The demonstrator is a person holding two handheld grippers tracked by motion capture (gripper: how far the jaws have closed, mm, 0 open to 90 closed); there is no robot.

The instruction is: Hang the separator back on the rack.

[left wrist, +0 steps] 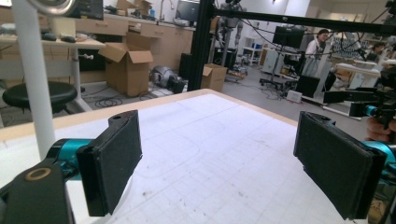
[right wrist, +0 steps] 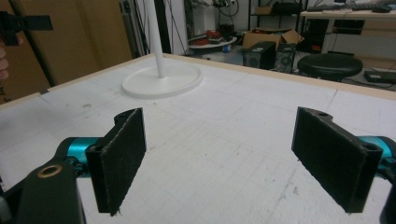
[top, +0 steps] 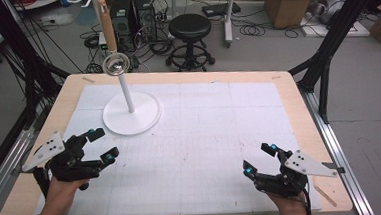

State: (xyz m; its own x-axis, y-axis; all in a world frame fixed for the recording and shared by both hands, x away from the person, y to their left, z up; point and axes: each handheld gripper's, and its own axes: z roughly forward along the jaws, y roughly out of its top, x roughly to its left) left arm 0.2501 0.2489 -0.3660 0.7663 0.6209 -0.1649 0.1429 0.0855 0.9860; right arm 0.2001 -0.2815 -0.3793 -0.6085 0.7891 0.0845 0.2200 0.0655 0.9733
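We see a wooden table (top: 298,106) covered by a white gridded mat (top: 205,131), and on the mat's far-left part a white stand (top: 131,113): a flat round base with a thin upright pole. At the top of the pole sits a shiny metal piece (top: 115,64); from the high view we think it is a ring or small bowl, but the glare leaves us unsure.

The left gripper (top: 102,144) hovers over the near-left part of the mat, held by the person's left hand (top: 58,195). Its jaws are spread wide with nothing between them. The stand lies just beyond and slightly to the right of it, near but apart. In the left gripper view the pole rises at the left edge, past the left jaw, and the base is hidden behind that jaw.

The right gripper (top: 259,159) is over the near-right part of the mat, in the right hand (top: 290,206), which the frame's bottom edge cuts off. Its jaws too stand wide apart and hold nothing. The stand is well away from it, across the mat to the far left. In the right gripper view the round base shows whole beyond the left jaw, while the pole runs out of the top of the frame.

Behind the table stand a black stool (top: 190,30) and cardboard boxes (top: 289,1).
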